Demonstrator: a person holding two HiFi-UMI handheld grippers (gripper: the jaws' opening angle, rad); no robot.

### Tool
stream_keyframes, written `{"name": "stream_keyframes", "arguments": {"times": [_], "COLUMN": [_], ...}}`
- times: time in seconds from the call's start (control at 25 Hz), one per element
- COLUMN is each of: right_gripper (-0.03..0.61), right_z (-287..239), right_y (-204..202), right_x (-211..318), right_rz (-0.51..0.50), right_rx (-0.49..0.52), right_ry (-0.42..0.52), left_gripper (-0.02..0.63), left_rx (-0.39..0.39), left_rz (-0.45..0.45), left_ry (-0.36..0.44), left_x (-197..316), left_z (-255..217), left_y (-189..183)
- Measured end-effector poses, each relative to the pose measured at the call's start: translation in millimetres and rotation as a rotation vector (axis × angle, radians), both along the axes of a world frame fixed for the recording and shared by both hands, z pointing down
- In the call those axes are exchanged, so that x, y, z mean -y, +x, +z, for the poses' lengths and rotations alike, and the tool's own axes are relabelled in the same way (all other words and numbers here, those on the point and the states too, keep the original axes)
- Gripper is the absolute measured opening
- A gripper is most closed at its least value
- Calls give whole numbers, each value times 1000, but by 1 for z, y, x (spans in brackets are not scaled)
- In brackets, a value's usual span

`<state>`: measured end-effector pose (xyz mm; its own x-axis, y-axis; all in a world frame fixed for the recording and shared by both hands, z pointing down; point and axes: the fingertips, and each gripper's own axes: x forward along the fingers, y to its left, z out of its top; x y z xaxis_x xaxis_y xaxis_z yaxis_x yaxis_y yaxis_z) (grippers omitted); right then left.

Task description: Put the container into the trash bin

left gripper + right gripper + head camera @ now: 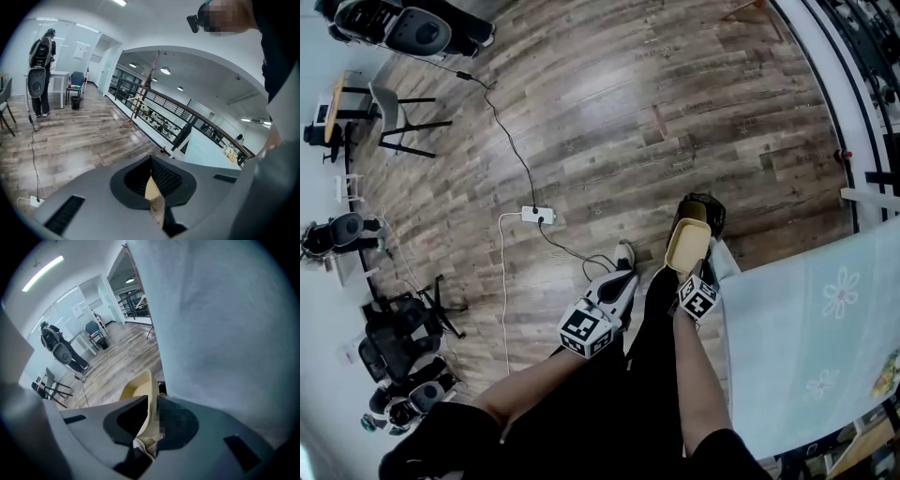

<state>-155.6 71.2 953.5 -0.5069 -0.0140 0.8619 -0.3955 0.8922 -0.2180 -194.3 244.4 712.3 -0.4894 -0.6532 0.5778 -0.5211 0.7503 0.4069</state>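
Observation:
A pale yellow container [687, 246] hangs tilted over the floor, my right gripper [697, 274] shut on its near rim. Just beyond it, on the floor, stands the dark trash bin [705, 210], partly hidden by the container. In the right gripper view the container [138, 390] rises from between the jaws of the right gripper [148, 423], with a dark sliver of the bin [161, 389] beside it. My left gripper [623, 278] hangs to the left over the legs, jaws together. The left gripper view shows that gripper [153, 188] with no object in its jaws.
A table under a pale blue flowered cloth [825, 328] fills the right side, close to the bin. A white power strip [537, 216] and its cables lie on the wooden floor ahead. Chairs [403, 117] and office chairs [401, 330] stand at the left. A person [40, 70] stands far off.

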Motion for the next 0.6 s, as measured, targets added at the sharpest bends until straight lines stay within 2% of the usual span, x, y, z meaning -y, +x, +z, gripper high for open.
{"name": "stream_keyframes", "arguments": {"times": [0.08, 0.16, 0.32, 0.6], "right_gripper": [62, 125, 132, 132], "right_z": [4, 11, 17, 0], "right_y": [3, 7, 14, 17], "right_x": [0, -1, -4, 5], "right_rz": [31, 27, -7, -15], "right_rx": [-9, -32, -54, -36], "right_ry": [10, 9, -4, 1], "left_gripper": [15, 15, 15, 15], "left_rx": [-11, -19, -22, -10], "left_rz": [3, 2, 16, 40], "left_ry": [7, 14, 13, 32], "left_x": [1, 3, 4, 10], "left_z": [1, 3, 8, -3], "left_y": [-1, -2, -3, -5]}}
